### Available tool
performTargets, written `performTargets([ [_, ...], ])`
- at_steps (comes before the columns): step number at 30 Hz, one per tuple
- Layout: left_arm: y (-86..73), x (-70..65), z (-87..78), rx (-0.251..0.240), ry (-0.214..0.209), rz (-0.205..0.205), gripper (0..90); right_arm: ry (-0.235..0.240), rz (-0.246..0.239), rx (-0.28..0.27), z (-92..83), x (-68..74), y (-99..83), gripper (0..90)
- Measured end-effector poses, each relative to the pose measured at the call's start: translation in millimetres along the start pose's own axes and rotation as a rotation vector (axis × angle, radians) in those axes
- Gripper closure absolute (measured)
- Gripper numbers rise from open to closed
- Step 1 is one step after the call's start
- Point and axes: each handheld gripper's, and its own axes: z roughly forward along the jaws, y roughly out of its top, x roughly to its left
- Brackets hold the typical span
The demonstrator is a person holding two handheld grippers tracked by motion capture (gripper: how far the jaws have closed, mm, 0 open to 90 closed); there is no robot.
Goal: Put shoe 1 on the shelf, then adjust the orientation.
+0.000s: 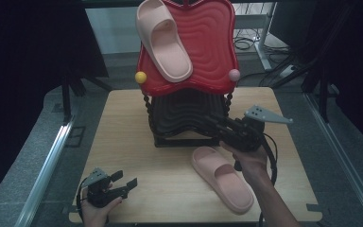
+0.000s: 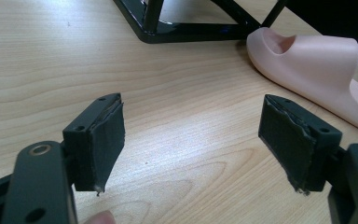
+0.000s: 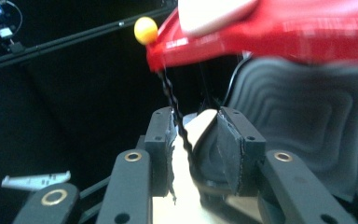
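Right gripper (image 3: 195, 154): I look along its two black jaws from the bottom edge; they stand partly apart, with pale table wood between and below them.
Twisted black post (image 3: 175, 112): runs down from the red tray's corner into the gap between my jaws; whether either pad touches it I cannot tell.
Red tray (image 3: 279, 35): ridged, tilted across the top, blurred at right.
Yellow ball (image 3: 146, 30): sits on the tray's left corner.
Pale object (image 3: 212, 14): lies on the tray at the top edge.
Black ridged tray (image 3: 303, 126): below the red one, right of the jaws.
Grey plate (image 3: 35, 180): low at left against darkness.
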Motion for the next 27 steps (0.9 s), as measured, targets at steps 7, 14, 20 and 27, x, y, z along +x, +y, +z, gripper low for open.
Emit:
performTargets([
  [7, -0.8, -2.6, 3.5, 0.011, -0.005, 0.005, 22.5, 0.005, 0.015, 0.043, -14.5, -11.0, -34.6, 65.6],
  [14, -1.2, -1.4, 3.3, 0.01, -0.001, -0.001, 22.3, 0.0, 0.058, 0.09, -27.5, -32.9, -70.5, 65.5],
  [20, -1.5, -2.7, 2.9, 0.014, -0.001, 0.004, 22.1, -0.036, 0.015, 0.148, -38.0, -40.0, -92.2, 65.9],
  [27, -0.7, -2.0, 1.1, 0.009, -0.001, 0.001, 22.1, -0.13, -0.005, 0.213, -61.1, -60.5, -119.4, 76.6],
])
